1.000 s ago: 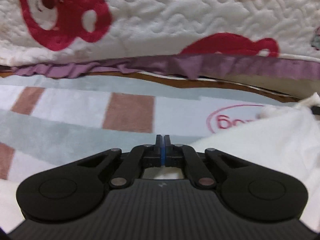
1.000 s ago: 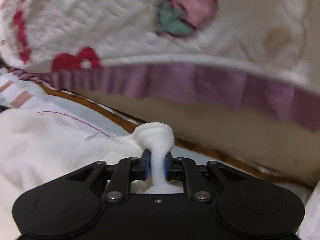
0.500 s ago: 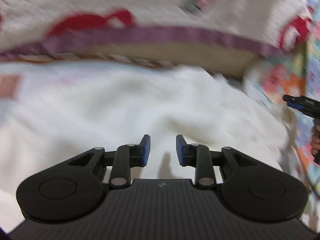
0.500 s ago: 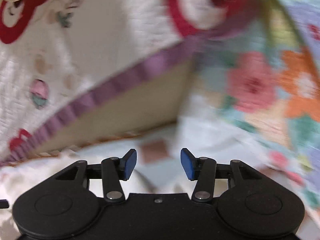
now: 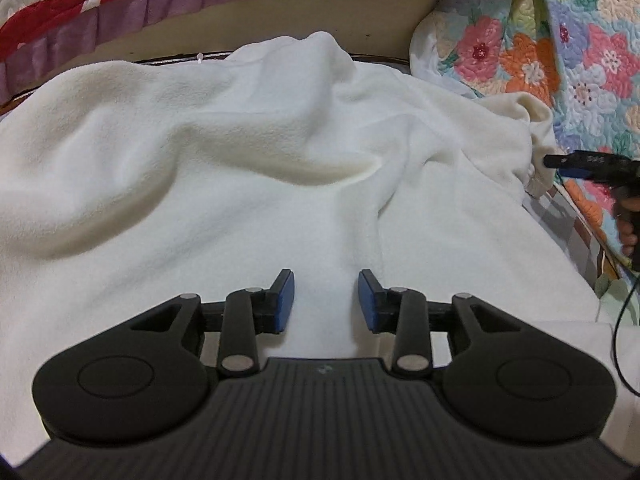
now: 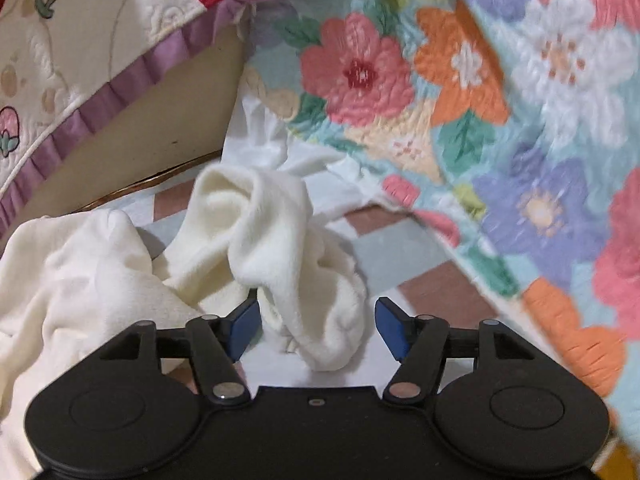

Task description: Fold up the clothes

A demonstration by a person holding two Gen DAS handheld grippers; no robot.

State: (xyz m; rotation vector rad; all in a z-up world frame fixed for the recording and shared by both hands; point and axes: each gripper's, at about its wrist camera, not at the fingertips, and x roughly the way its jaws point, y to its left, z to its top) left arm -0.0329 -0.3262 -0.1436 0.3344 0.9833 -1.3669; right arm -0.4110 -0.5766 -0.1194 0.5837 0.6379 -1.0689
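So, quick rundown:

Garment: the cream fleece garment lies rumpled across the striped sheet, ridges everywhere, with its bunched sleeve end at the right edge.

Left gripper: jaws apart, nothing between them, hovering low over the flat part of the fleece.

Right gripper: jaws apart too, the sleeve end sitting loosely between them, not pinched.

Risk: closing on that thick wad probably grabs several layers, so the fold drags crooked. Those humps could get trapped underneath as well.

Hard to tell: the garment's outline, collar and hem. The floral quilt is blurry, and the near edge is hidden behind the tools.
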